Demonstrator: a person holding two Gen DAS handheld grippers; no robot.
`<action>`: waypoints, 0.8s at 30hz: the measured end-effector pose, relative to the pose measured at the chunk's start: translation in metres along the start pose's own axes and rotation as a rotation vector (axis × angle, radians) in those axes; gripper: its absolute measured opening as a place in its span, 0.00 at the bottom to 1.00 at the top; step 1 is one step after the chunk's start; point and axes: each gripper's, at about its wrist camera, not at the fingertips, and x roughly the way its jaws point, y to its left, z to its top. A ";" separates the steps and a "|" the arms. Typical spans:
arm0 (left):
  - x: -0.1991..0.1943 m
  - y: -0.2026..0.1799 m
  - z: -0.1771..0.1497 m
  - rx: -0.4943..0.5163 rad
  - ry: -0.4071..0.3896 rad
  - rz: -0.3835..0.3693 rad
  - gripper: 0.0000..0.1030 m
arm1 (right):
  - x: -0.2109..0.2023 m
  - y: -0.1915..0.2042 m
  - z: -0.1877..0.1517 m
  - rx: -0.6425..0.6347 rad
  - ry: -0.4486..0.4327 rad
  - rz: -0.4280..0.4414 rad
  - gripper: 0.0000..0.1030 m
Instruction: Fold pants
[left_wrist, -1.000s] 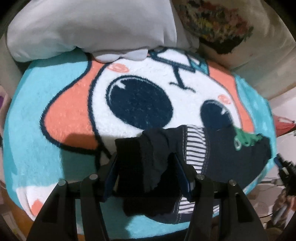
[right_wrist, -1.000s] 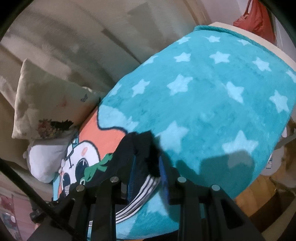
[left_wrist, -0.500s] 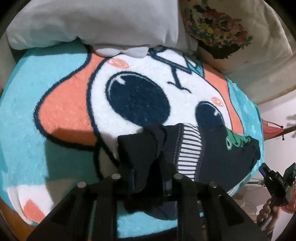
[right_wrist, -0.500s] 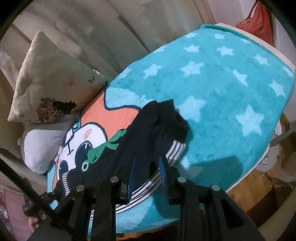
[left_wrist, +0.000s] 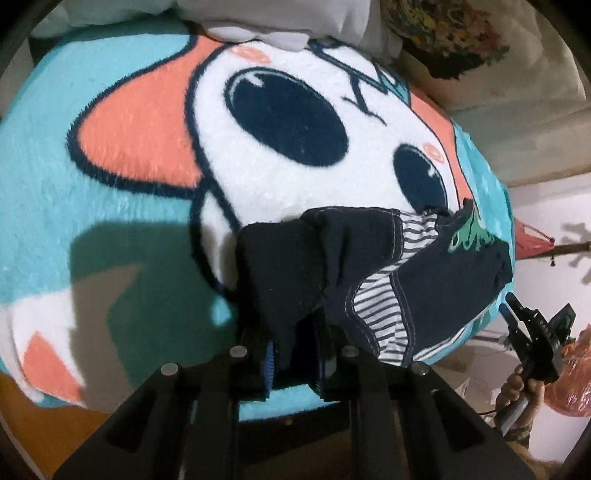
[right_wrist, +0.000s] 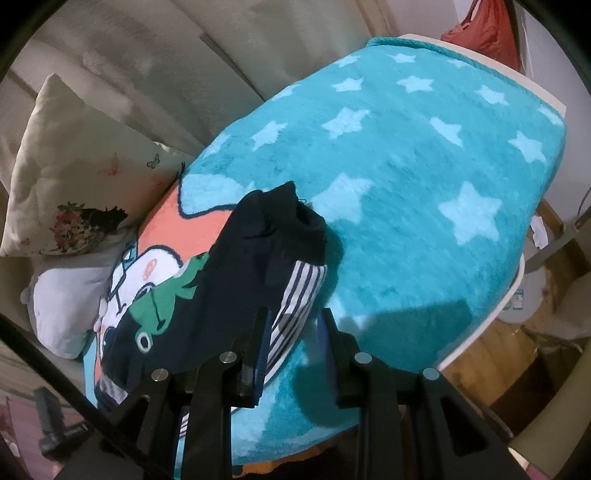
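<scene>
Small navy pants with striped pocket linings and a green print lie bunched on a teal cartoon blanket. My left gripper is shut on one dark end of the pants, which drapes over its fingers. In the right wrist view the pants stretch away to the left over the blanket. My right gripper stands partly open at the pants' striped edge, its left finger against the cloth, holding nothing. The right gripper also shows in the left wrist view, off the blanket's right edge.
A white pillow and a floral cushion lie at the far end. The same cushion and pillow show in the right wrist view. A red bag hangs beyond the bed. Wooden floor lies below the edge.
My right gripper has let go of the pants' end and drawn back a little. My left gripper closed on its end and pulled it toward me.
</scene>
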 end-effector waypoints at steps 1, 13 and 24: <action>0.000 0.000 0.000 0.000 -0.003 0.001 0.16 | 0.001 0.000 0.003 0.005 -0.013 -0.007 0.54; -0.030 0.031 -0.002 -0.115 -0.088 -0.164 0.32 | 0.036 -0.020 0.039 0.049 -0.026 -0.043 0.49; -0.036 -0.103 0.042 0.227 -0.106 -0.172 0.46 | 0.029 -0.031 0.028 0.051 -0.003 0.091 0.57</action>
